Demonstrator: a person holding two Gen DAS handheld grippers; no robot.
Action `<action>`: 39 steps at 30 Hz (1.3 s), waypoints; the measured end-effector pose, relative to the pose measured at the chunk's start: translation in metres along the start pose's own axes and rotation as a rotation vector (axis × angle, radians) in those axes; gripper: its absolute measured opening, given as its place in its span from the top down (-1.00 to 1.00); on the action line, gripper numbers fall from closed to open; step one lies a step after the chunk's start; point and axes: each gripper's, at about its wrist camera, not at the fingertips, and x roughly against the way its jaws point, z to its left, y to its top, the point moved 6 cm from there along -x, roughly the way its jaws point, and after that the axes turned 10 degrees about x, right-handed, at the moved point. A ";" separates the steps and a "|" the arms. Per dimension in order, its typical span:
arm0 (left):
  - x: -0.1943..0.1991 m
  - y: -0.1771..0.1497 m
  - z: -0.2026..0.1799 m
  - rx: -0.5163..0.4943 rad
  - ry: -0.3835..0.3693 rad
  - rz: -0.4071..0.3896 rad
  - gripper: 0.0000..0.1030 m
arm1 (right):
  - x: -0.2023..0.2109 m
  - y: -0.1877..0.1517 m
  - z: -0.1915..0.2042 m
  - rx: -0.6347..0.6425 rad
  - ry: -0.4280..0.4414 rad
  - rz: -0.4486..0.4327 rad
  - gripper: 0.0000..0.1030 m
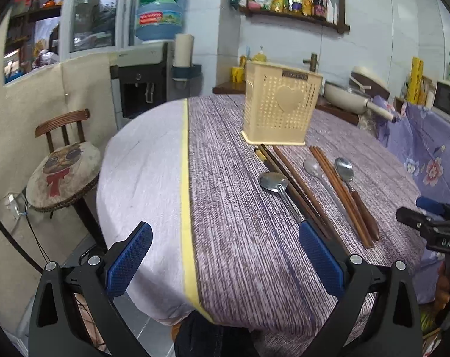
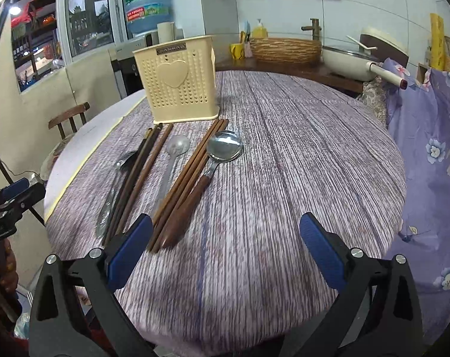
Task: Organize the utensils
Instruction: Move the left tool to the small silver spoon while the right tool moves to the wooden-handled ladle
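A cream perforated utensil holder (image 1: 280, 108) with a heart stands upright on the round table; it also shows in the right wrist view (image 2: 180, 84). In front of it lie brown chopsticks (image 2: 189, 175), darker chopsticks (image 2: 135, 178), a wooden-handled spoon (image 2: 222, 148), a grey spoon (image 2: 177, 148) and a steel spoon (image 1: 274, 183). My left gripper (image 1: 225, 244) is open and empty over the table's near left side. My right gripper (image 2: 226, 238) is open and empty, its left finger near the chopsticks' handle ends.
The table wears a purple striped cloth (image 2: 284, 148) with a white part and yellow stripe (image 1: 184, 178). A chair with a cushion (image 1: 62, 175) stands to the left. A pan (image 2: 350, 62) and a basket (image 2: 284, 49) sit on the counter behind. Floral fabric (image 2: 433, 148) hangs at the right.
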 end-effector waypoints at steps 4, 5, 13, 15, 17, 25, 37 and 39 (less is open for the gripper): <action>-0.020 0.009 -0.004 0.013 -0.026 0.072 -0.88 | -0.020 0.015 -0.005 -0.046 0.038 0.031 -0.90; -0.024 0.013 -0.005 0.022 -0.031 0.086 -0.85 | -0.026 0.019 -0.006 -0.055 0.045 0.043 -0.90; -0.053 0.018 -0.020 0.028 -0.033 0.196 -0.58 | -0.066 0.038 -0.006 -0.059 0.035 0.138 -0.86; -0.057 0.018 -0.025 0.025 -0.033 0.208 -0.54 | -0.072 0.043 -0.006 -0.064 0.030 0.145 -0.80; -0.059 0.017 -0.028 0.017 -0.022 0.209 -0.51 | -0.082 0.048 -0.006 -0.069 0.012 0.163 -0.73; -0.063 0.018 -0.028 -0.012 0.003 0.217 -0.49 | -0.102 0.046 -0.008 -0.087 -0.018 0.214 -0.52; -0.076 0.014 -0.039 -0.045 0.022 0.243 -0.41 | -0.109 0.041 -0.011 -0.034 -0.070 0.228 -0.48; -0.081 0.014 -0.040 -0.052 0.040 0.245 -0.37 | -0.110 0.041 -0.012 -0.036 -0.071 0.227 -0.48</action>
